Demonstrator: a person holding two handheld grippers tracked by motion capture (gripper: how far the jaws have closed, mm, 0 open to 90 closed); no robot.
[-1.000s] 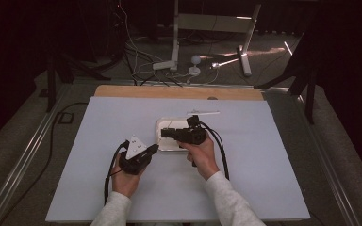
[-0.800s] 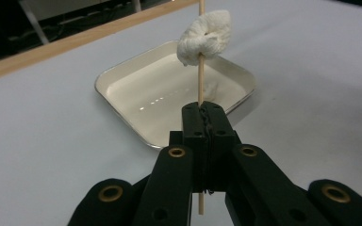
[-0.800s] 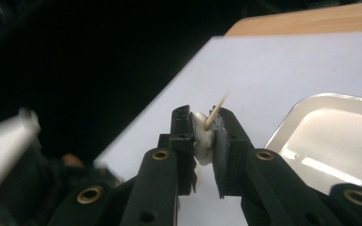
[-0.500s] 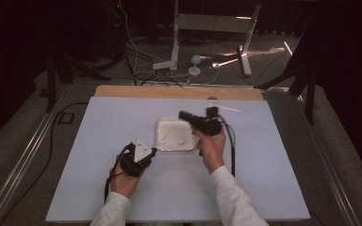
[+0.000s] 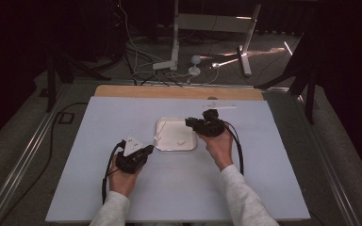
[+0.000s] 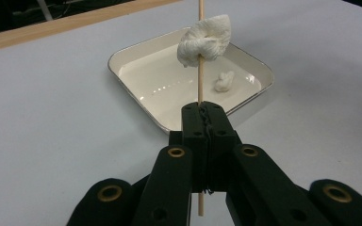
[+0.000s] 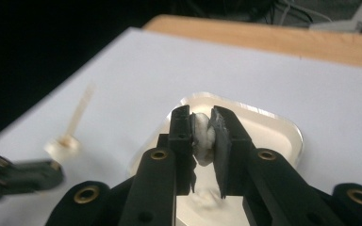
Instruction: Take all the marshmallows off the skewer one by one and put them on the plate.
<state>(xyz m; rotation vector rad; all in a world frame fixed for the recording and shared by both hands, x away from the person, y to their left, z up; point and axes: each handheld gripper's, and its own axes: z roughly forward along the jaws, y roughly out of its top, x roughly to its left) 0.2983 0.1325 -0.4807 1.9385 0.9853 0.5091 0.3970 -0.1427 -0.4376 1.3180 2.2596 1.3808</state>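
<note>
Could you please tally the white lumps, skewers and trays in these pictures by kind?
White lumps: 3, one on the skewer, one in the tray, one in the right gripper
Skewers: 1
Trays: 1
Total: 5

A pale blue-grey table top with a strip of bare wood along its far edge. Beyond it, on a grey carpeted floor, a white stand with angled legs, a tangle of cables and a small white ball-shaped object. Dark surroundings.
</note>
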